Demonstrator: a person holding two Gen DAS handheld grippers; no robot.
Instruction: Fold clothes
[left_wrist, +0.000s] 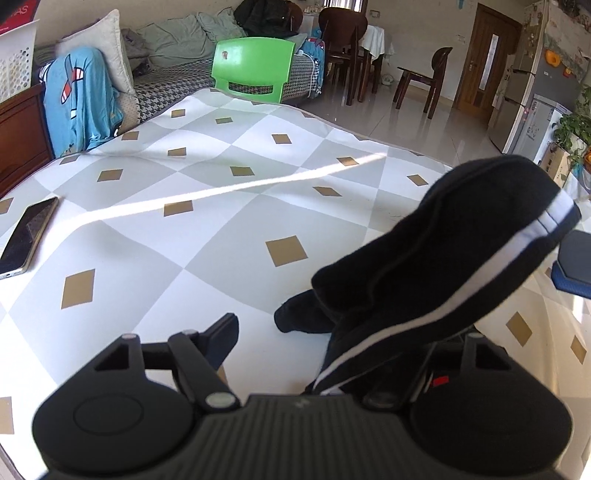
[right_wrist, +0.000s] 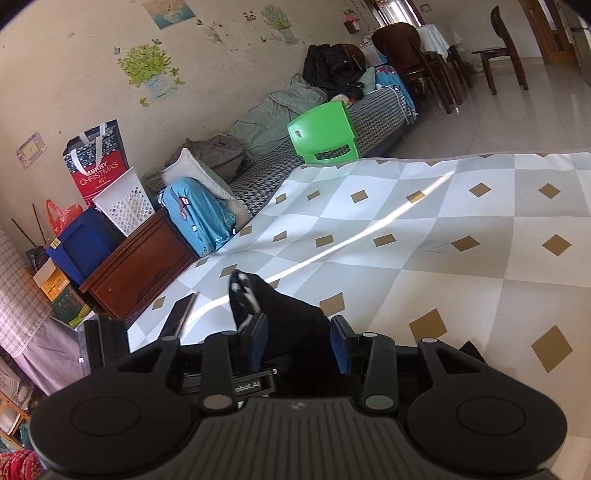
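A black garment (left_wrist: 436, 258) with a white stripe rises from the checked table cover (left_wrist: 207, 236) toward the upper right in the left wrist view. Its lower part drapes over the right finger of my left gripper (left_wrist: 332, 332) and hides it. The left finger (left_wrist: 221, 332) stands well clear of the cloth, so the jaws are open. In the right wrist view the same black garment (right_wrist: 291, 314) fills the gap between the blue pads of my right gripper (right_wrist: 300, 332), which looks shut on it. One pad of that gripper (left_wrist: 572, 266) shows at the right edge.
A phone (left_wrist: 27, 236) lies near the table's left edge. Behind the table stand a green chair (left_wrist: 255, 70), a sofa with a blue garment (left_wrist: 81, 103) and cushions, and a wooden cabinet (right_wrist: 140, 266). Dining chairs and tiled floor lie to the right.
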